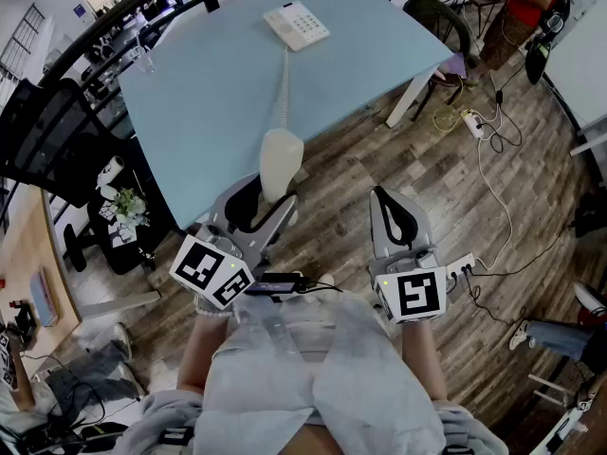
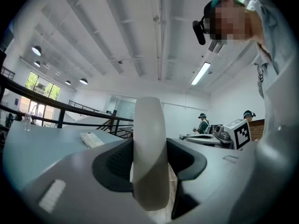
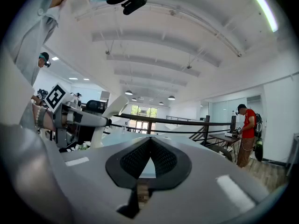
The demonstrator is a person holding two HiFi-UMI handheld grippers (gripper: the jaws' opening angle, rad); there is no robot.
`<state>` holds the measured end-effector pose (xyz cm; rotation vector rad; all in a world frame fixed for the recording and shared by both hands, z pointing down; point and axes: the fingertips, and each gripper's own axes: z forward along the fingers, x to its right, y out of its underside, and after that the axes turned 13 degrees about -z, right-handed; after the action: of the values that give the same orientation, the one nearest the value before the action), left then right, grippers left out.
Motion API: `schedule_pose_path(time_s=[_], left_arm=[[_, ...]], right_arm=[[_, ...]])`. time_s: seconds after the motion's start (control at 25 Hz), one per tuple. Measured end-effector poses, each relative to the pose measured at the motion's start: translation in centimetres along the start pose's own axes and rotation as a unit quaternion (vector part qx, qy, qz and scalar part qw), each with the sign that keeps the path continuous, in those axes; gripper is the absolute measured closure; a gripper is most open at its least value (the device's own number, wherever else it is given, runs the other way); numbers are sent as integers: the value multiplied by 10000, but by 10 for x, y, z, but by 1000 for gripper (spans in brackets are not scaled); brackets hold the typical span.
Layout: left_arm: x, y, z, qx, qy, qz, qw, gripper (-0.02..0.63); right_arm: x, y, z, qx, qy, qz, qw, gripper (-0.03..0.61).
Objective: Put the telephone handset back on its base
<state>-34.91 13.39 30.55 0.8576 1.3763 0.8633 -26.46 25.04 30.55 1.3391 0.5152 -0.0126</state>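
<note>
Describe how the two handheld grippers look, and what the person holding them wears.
The left gripper and right gripper match: light grey plastic bodies, tapered jaws lined with black ribbed pads. Each carries a white cube printed with black square markers: the left cube and the right cube. A thin black cable runs beside the left cube. The person wears a pale grey top.

Left gripper jaws around cream oblong plastic telephone handset, dark pads apparently pressing both sides. White keypad telephone base beyond, on pale blue table.
</note>
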Motion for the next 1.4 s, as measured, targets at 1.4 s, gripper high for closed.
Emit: schedule_pose_path(time_s=[1.4], left_arm=[[25,7,40,44,-242,390,9989,400]], right_arm=[[43,27,-20,60,-57,270,9996,575]])
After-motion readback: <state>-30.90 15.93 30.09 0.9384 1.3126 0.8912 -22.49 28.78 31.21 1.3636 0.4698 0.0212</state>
